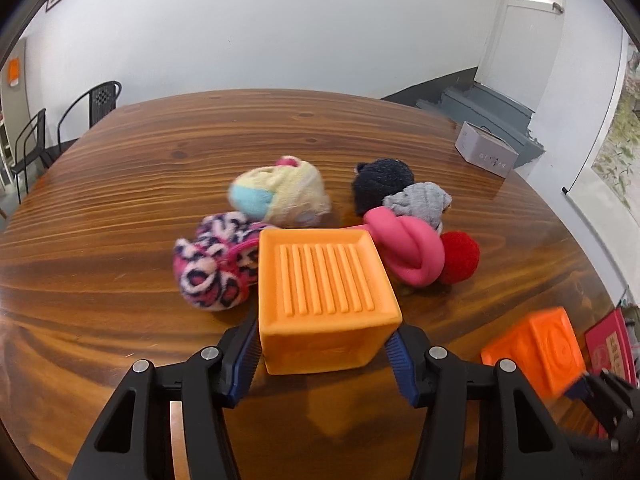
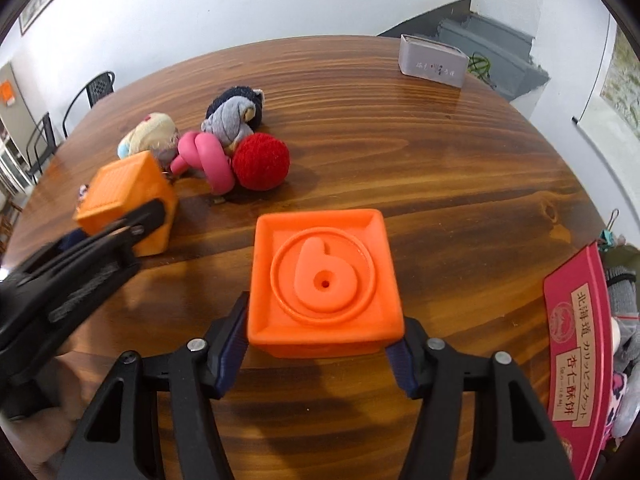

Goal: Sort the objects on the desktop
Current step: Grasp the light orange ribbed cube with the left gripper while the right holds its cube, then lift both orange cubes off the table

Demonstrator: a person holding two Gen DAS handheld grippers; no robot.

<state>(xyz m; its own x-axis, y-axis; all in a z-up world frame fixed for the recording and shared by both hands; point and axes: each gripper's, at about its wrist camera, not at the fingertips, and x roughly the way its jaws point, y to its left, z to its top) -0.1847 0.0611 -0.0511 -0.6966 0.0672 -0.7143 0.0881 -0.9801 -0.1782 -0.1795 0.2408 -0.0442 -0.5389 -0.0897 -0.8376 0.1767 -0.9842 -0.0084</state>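
My left gripper point(image 1: 322, 344) is shut on a yellow-orange ribbed cube point(image 1: 326, 292), held just above the wooden table point(image 1: 120, 208). My right gripper point(image 2: 322, 340) is shut on a darker orange cube with a raised 6 point(image 2: 324, 276). In the left wrist view the right gripper's cube point(image 1: 536, 354) shows at lower right. In the right wrist view the left gripper point(image 2: 80, 264) and its cube point(image 2: 128, 200) show at left. Beyond lie rolled socks: leopard pink point(image 1: 216, 268), pastel point(image 1: 280, 192), dark navy point(image 1: 382, 182), grey point(image 1: 418, 202), a pink knotted piece point(image 1: 404, 250) and a red ball point(image 1: 460, 256).
A grey box point(image 1: 486, 152) stands at the table's far right edge. A red biscuit box point(image 2: 576, 340) lies at the right edge, with more socks point(image 2: 624, 380) beside it. Black chairs point(image 1: 92, 108) stand beyond the table at left.
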